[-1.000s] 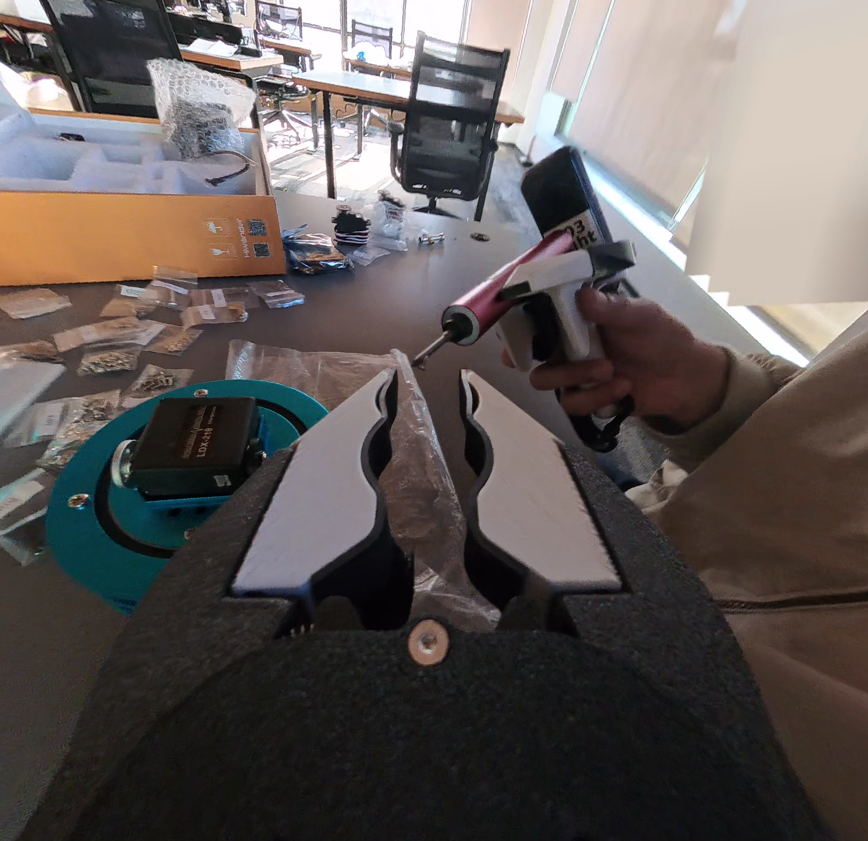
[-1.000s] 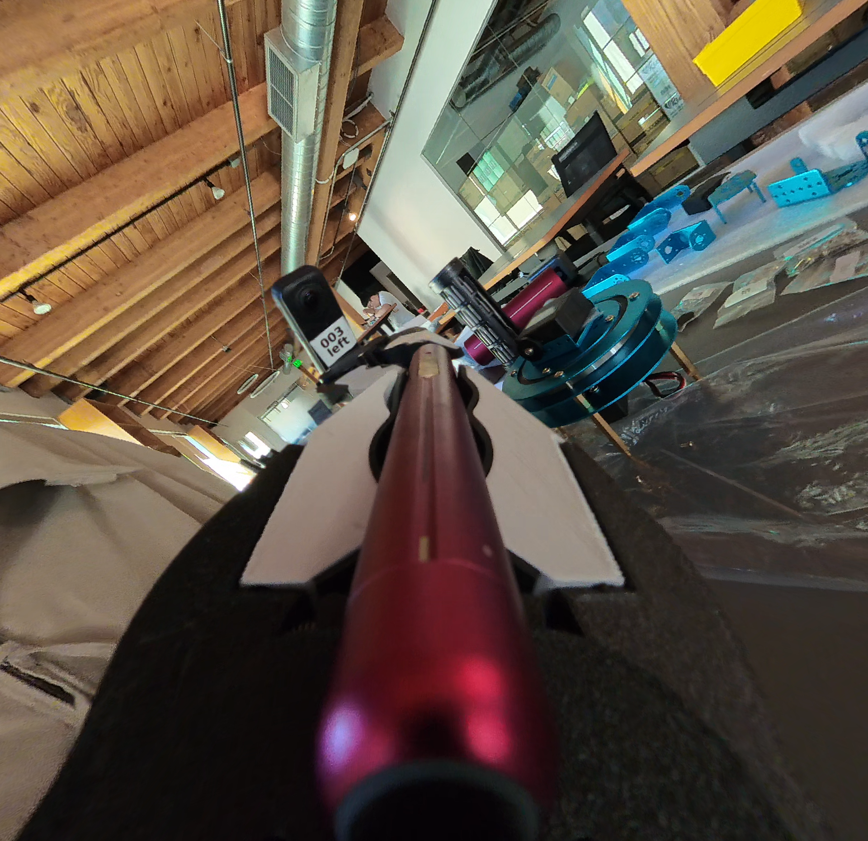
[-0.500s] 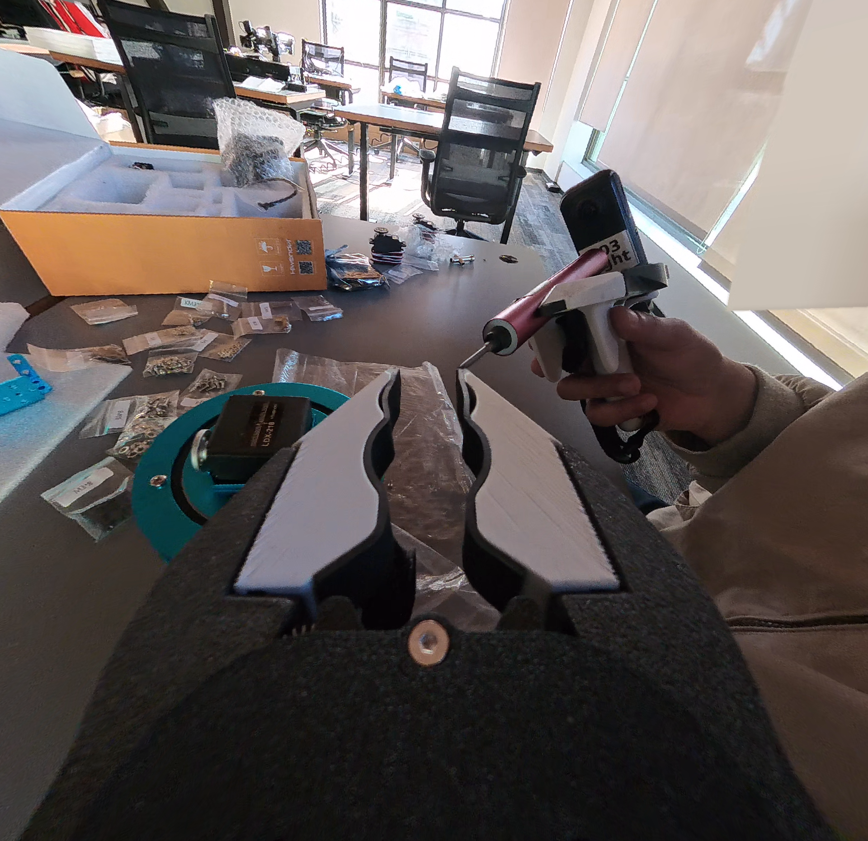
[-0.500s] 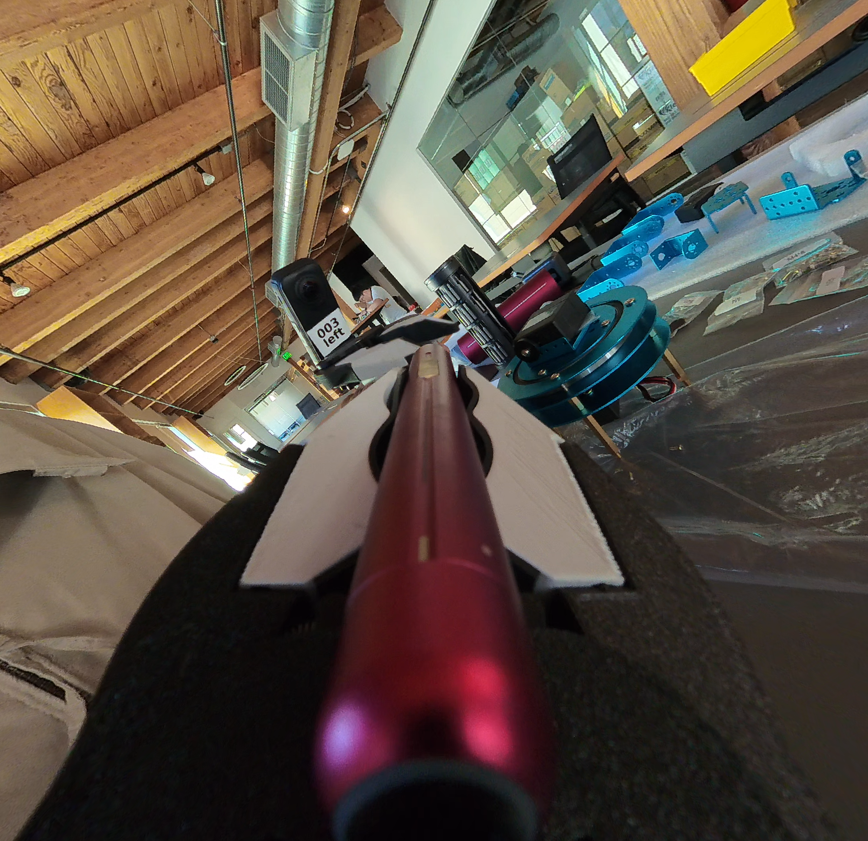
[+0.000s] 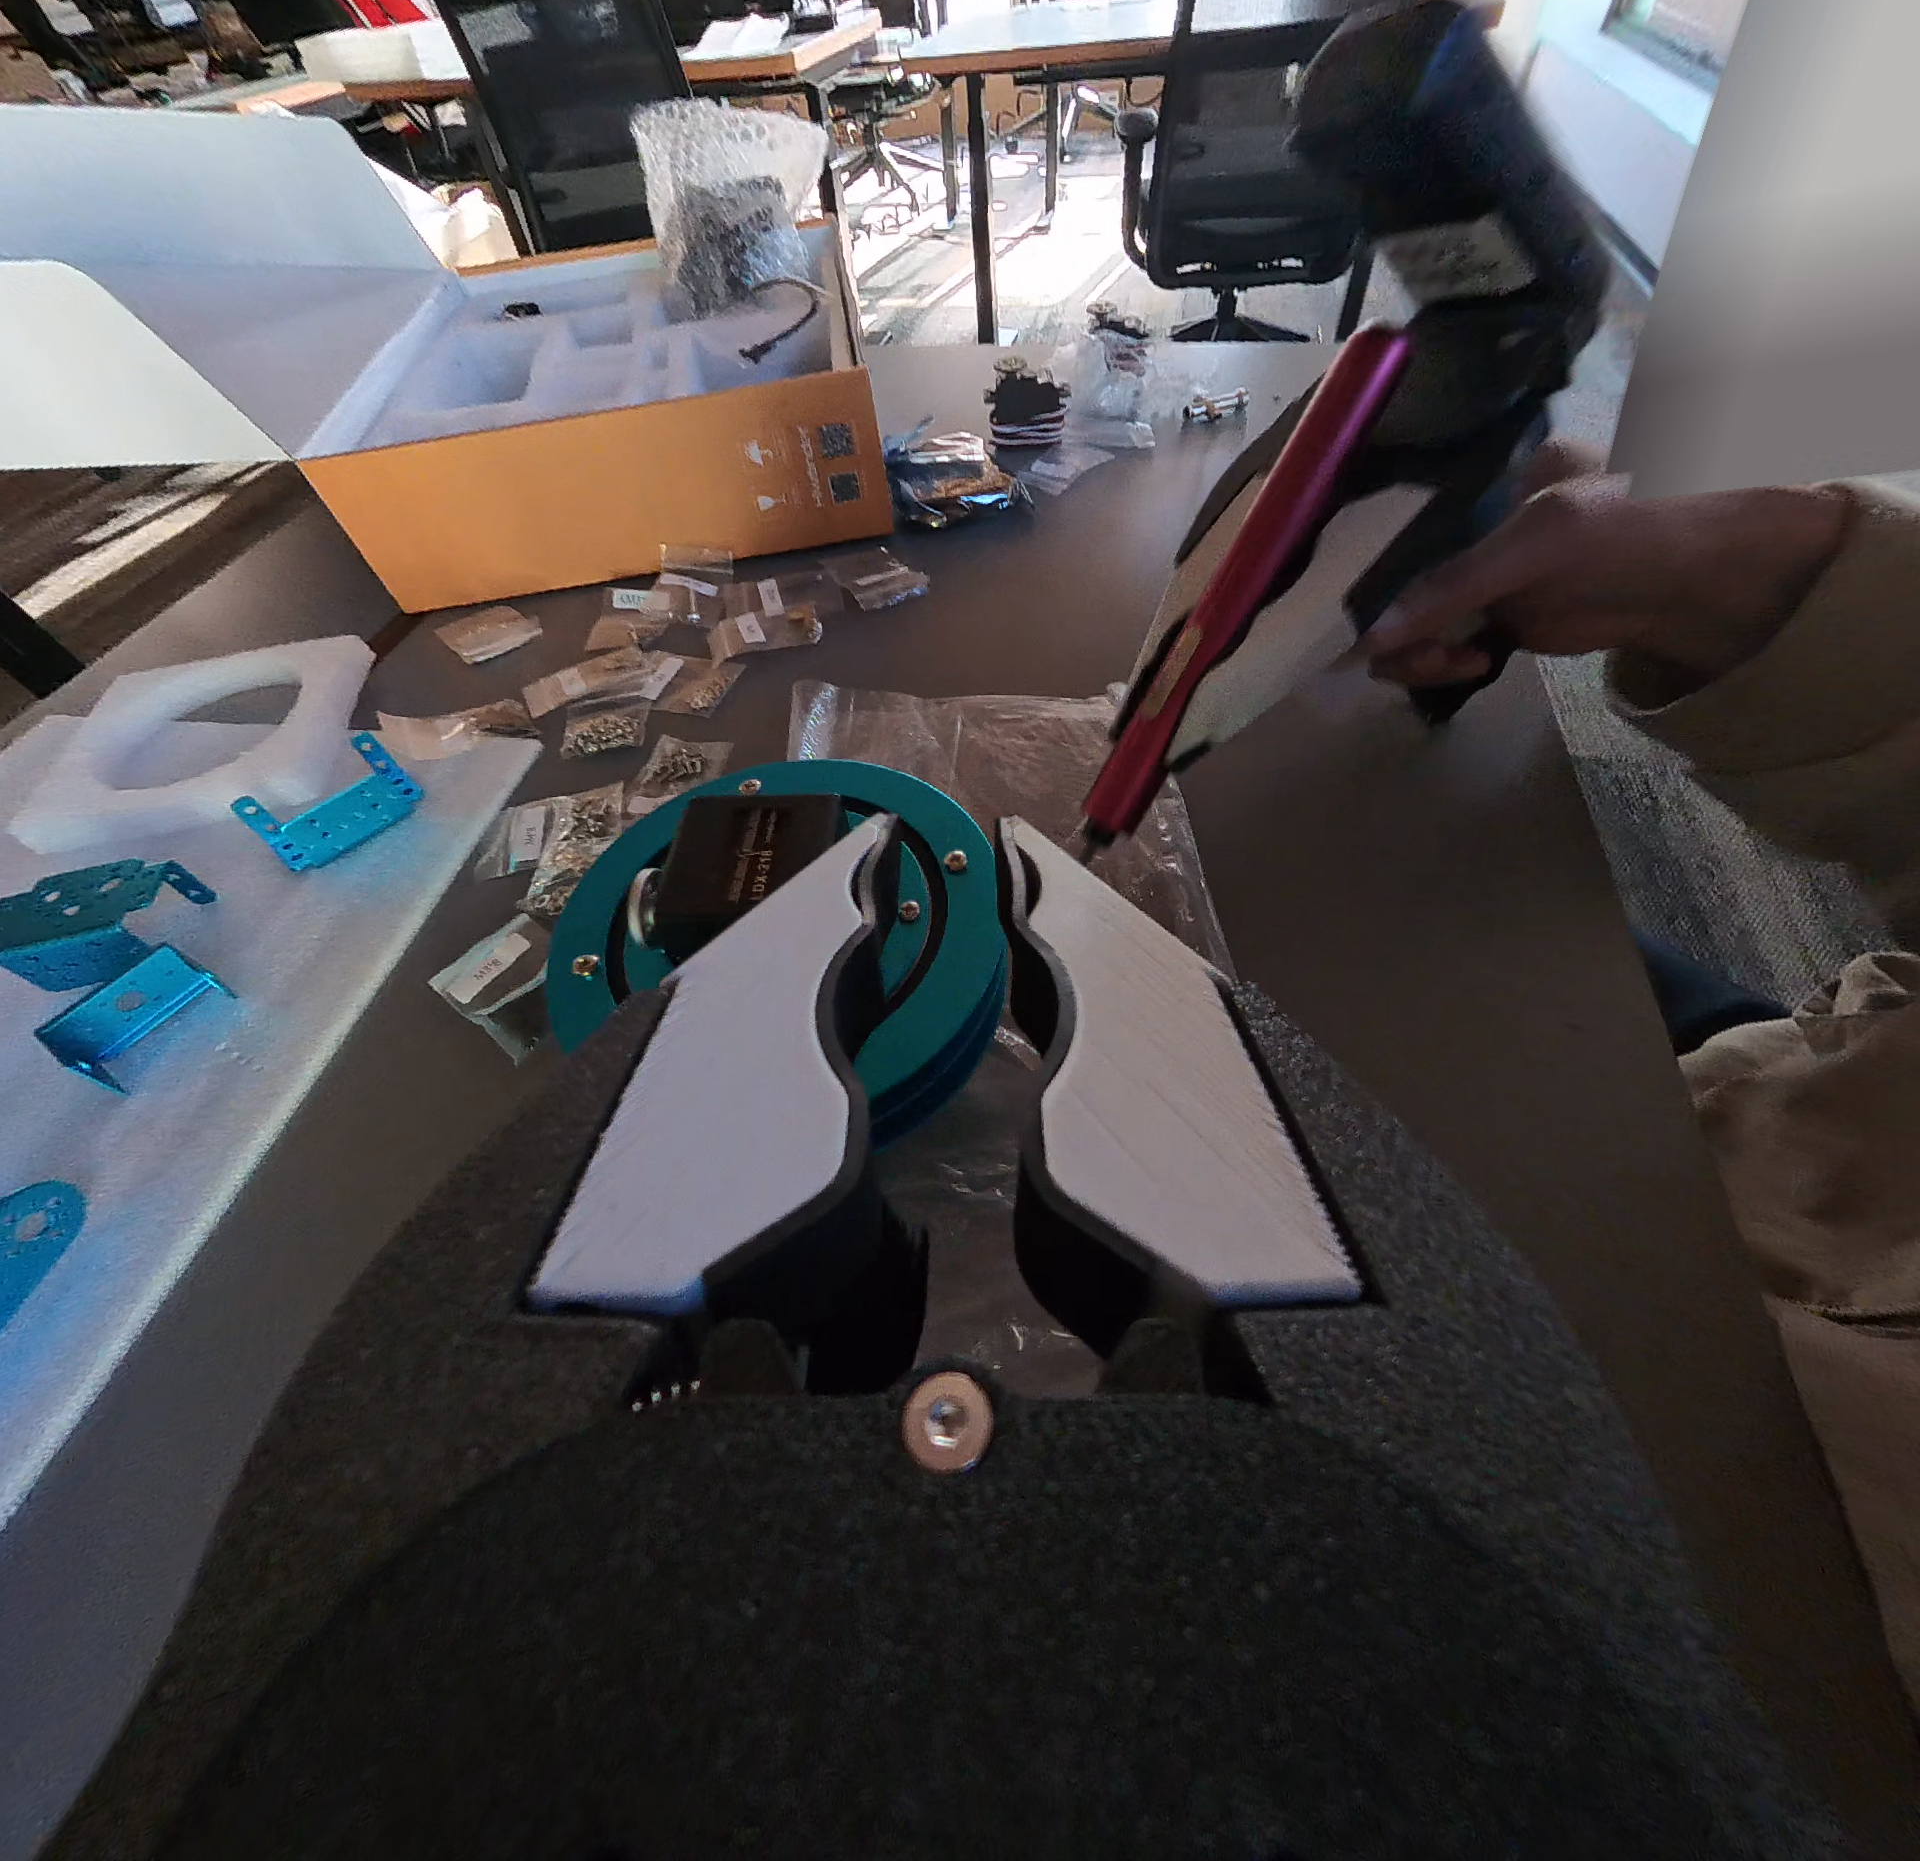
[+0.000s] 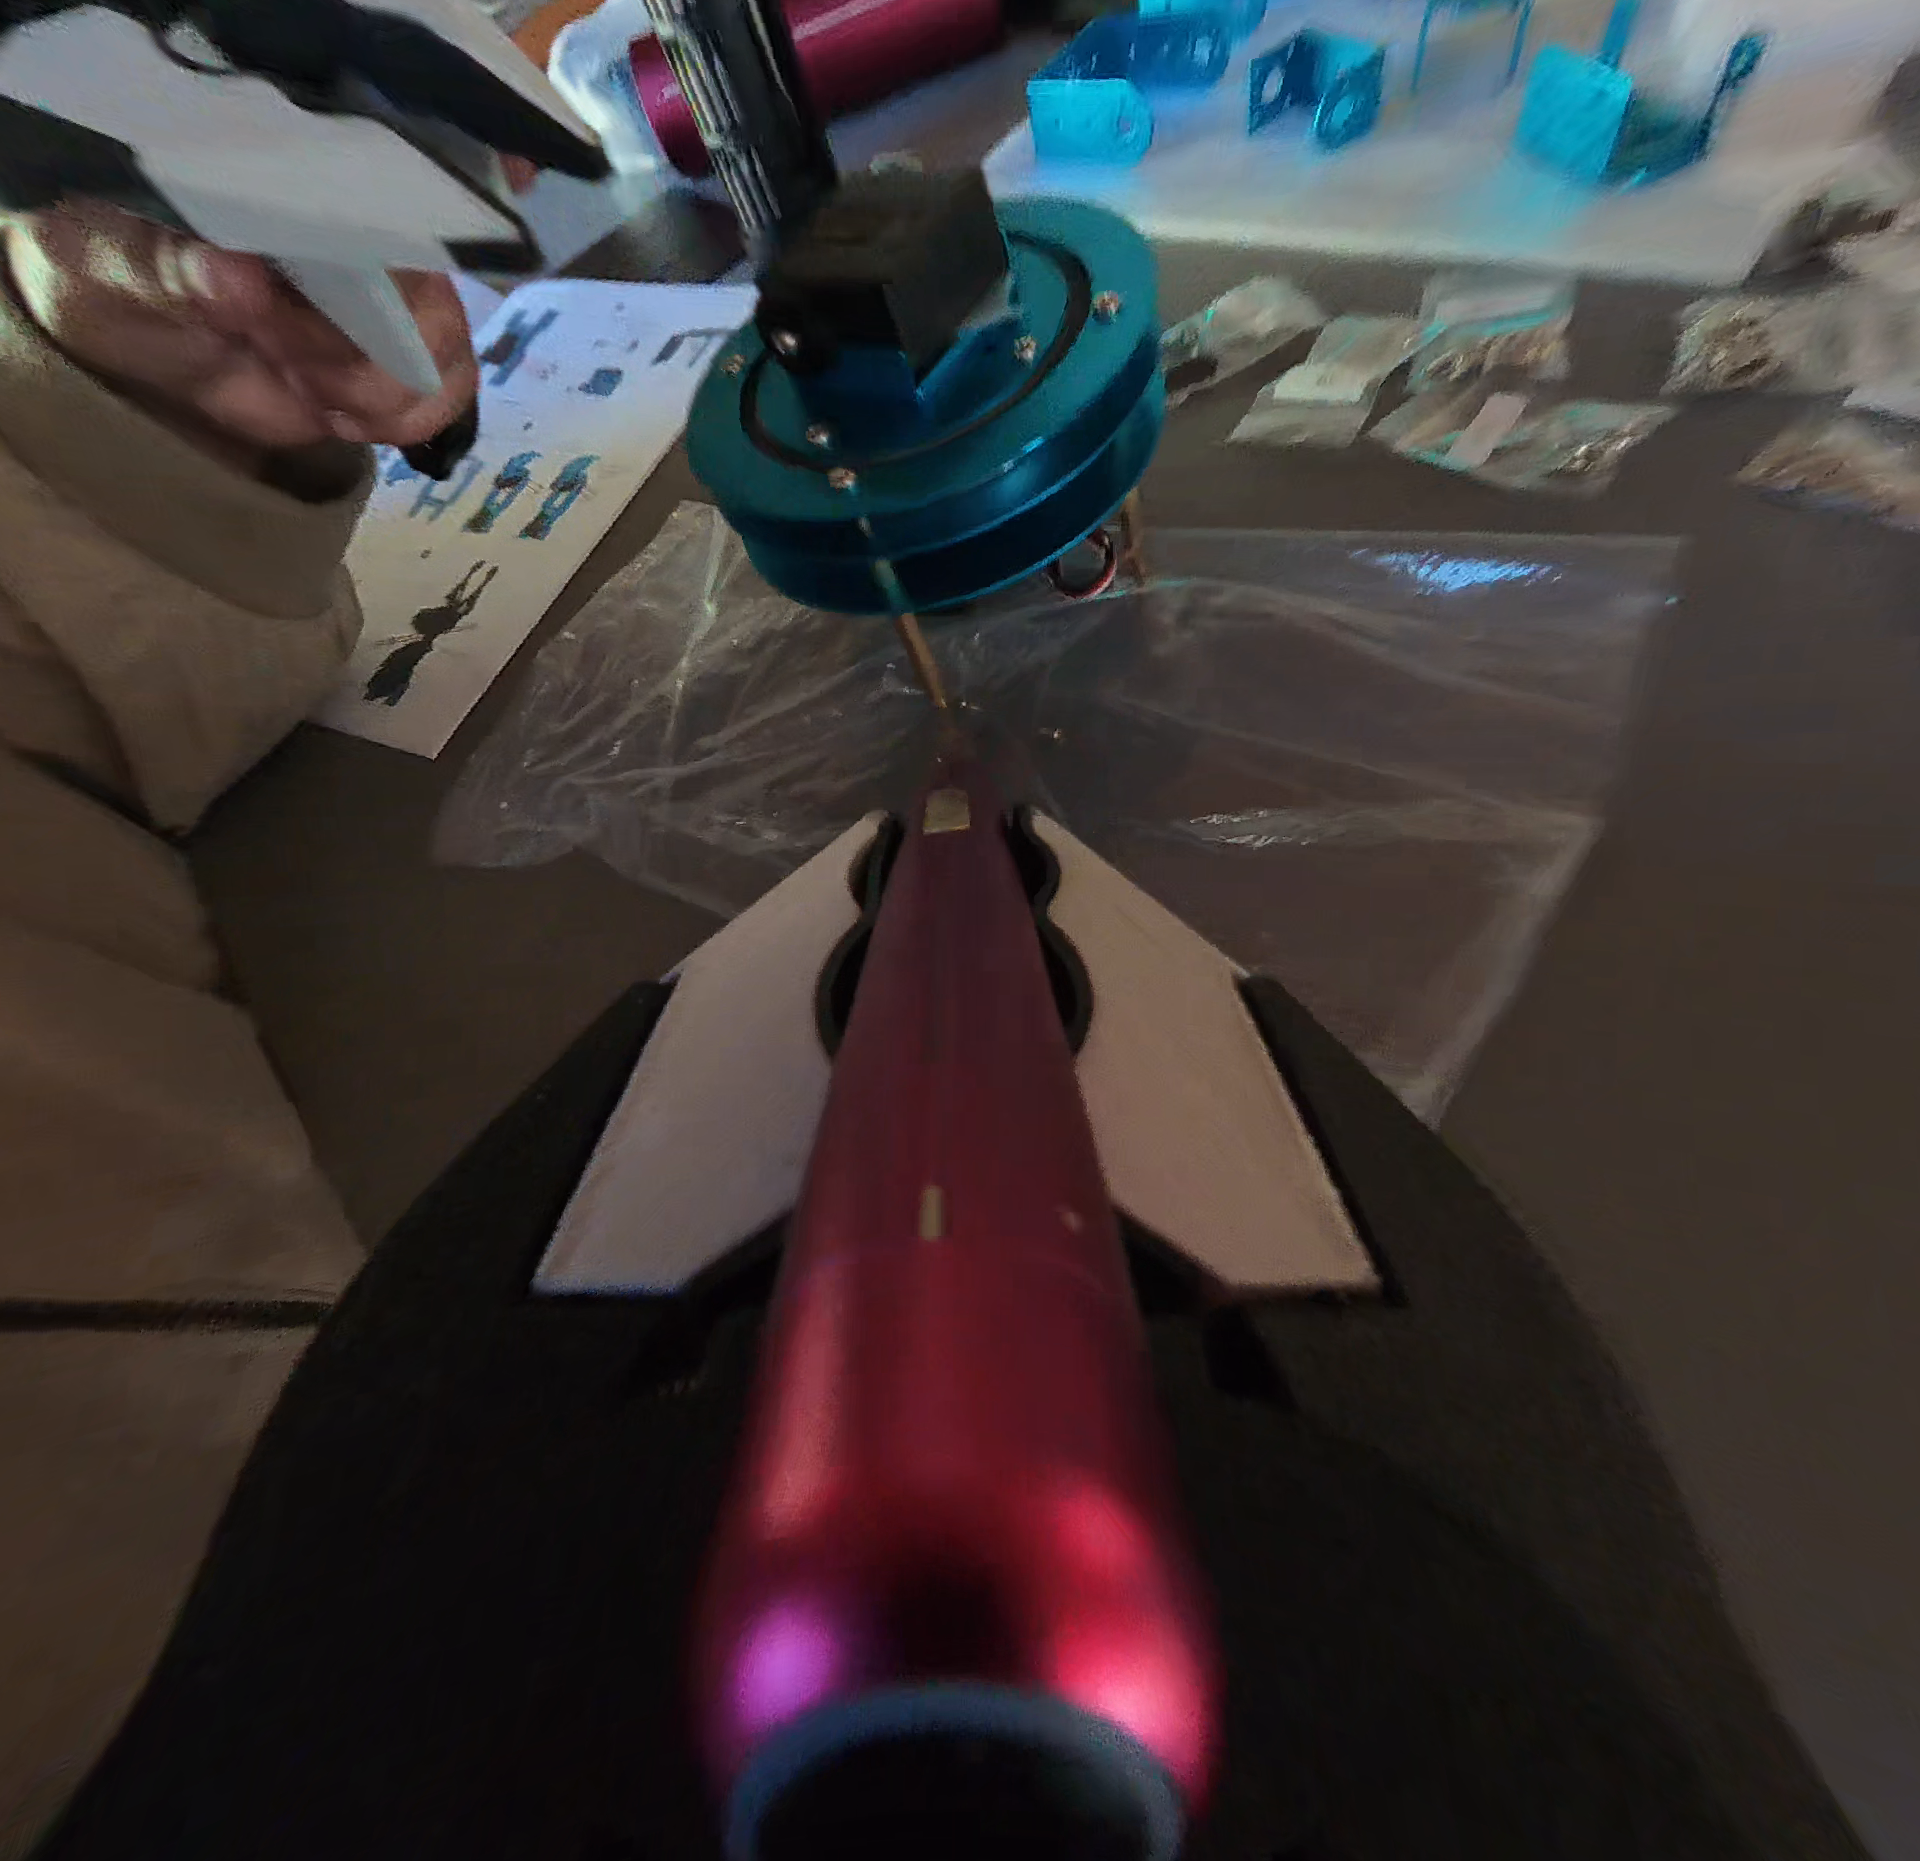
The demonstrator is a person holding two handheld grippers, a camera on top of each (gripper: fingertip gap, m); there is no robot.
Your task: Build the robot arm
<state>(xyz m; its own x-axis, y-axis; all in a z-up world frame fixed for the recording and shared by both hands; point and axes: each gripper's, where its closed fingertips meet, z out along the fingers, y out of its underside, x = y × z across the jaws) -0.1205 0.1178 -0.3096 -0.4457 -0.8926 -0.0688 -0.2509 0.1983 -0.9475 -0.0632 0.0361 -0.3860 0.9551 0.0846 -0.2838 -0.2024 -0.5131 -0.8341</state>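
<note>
Item 1: teal ring base [image 5: 940,881] w/ black servo block [image 5: 743,855] on top, sitting on dark table [image 5: 1351,980], partly on clear plastic bag [image 6: 1299,689]; small screws along its top rim.

Item 2: red screwdriver [image 6: 935,1240]. We're seeing right gripper [image 6: 951,824] clamping it lengthwise; bit tip just beside ring's rim, contact unclear, view blurred.

Item 3: left gripper [image 5: 940,835]. We're seeing it holding nothing, jaws parted by a narrow gap, hovering over ring's near edge.

Surrounds: screw packets [image 5: 623,710] beyond ring, orange box [image 5: 623,492] further back, blue brackets [image 5: 332,824] on white foam, left. Bare tabletop to the right.
</note>
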